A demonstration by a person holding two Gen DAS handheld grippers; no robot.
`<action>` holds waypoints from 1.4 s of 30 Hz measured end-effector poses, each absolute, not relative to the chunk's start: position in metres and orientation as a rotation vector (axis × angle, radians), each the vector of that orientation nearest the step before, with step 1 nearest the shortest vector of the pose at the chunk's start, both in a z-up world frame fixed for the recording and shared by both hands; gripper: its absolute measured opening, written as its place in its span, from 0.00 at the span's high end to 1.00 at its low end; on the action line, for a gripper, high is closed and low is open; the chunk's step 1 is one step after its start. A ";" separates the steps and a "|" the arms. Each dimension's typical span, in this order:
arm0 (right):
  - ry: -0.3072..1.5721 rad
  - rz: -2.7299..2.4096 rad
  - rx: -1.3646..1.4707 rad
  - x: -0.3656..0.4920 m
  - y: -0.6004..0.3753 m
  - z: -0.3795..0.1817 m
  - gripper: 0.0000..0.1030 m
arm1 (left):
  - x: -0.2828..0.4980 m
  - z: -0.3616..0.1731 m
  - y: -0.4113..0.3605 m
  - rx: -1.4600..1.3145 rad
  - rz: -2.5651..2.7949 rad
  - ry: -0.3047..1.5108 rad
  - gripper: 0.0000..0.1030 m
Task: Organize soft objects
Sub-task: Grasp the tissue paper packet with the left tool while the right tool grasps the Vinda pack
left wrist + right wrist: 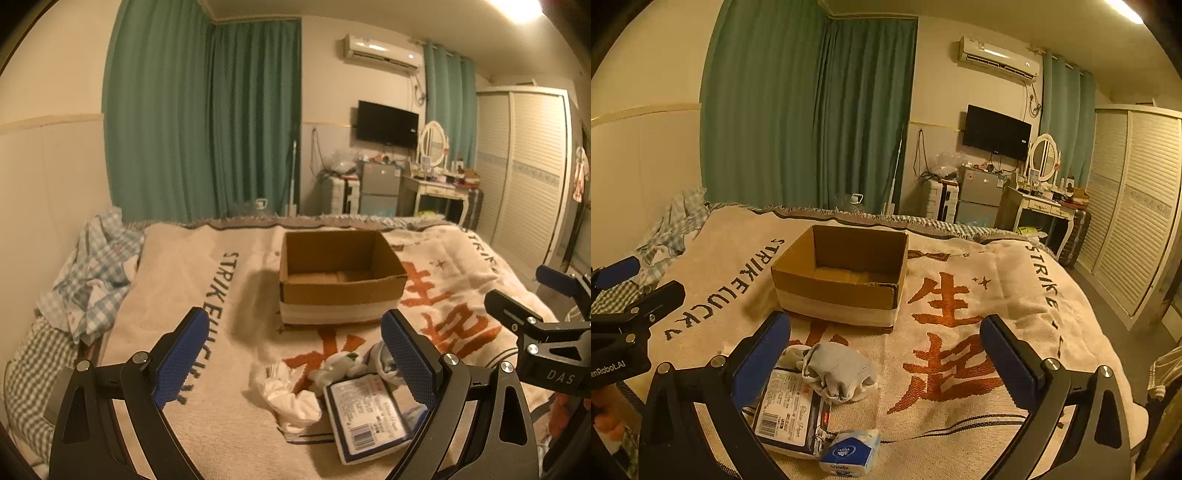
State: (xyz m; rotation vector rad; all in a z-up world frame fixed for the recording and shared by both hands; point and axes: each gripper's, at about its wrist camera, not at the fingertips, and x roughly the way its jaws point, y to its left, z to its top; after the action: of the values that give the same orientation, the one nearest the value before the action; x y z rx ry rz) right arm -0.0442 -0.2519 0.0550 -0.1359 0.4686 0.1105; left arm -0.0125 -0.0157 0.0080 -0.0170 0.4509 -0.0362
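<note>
Bedding first: a cream woven blanket with black "STRIKE LUCK" lettering and orange characters [960, 332] covers the bed, and everything else is placed from the open brown cardboard box with a pale band round its base [842, 280] standing on it. Inside the box only its bare folded bottom flaps show. Beyond the box hang green curtains [812, 110]; far off to its left lies crumpled blue checked cloth [96, 266].

Nearer the cameras than the box, on the blanket, lies a flat white and dark-blue tissue packet with a barcode label [790, 417], its long axis running roughly toward the box. A grey and white bundle of rolled socks [838, 369] rests on the packet's box-side end, touching it. In the left wrist view, white crumpled cloth [284, 395] sits just beside the packet. A small blue and white "Vinda" tissue pack [851, 452] lies at the packet's near end, farthest from the box.

Left gripper [291, 358] and right gripper [886, 362] hover short of the box, jaws spread wide, grasping nothing.
</note>
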 end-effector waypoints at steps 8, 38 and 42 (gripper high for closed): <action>0.514 0.093 -0.180 -0.057 -0.254 0.058 0.00 | -0.017 0.003 -0.024 0.008 -0.053 0.534 0.07; 0.939 0.297 -0.284 -0.040 -0.243 -0.090 0.48 | 0.015 -0.085 -0.053 0.027 -0.068 0.836 0.07; 0.875 0.244 -0.276 -0.034 -0.255 -0.071 0.48 | 0.021 -0.092 -0.064 0.028 -0.107 0.878 0.07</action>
State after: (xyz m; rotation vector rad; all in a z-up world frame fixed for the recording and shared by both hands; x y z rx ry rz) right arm -0.0338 -0.2554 -0.0706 -0.2756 0.8753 0.2438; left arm 0.0208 -0.0641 -0.0924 0.0279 0.8776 -0.1072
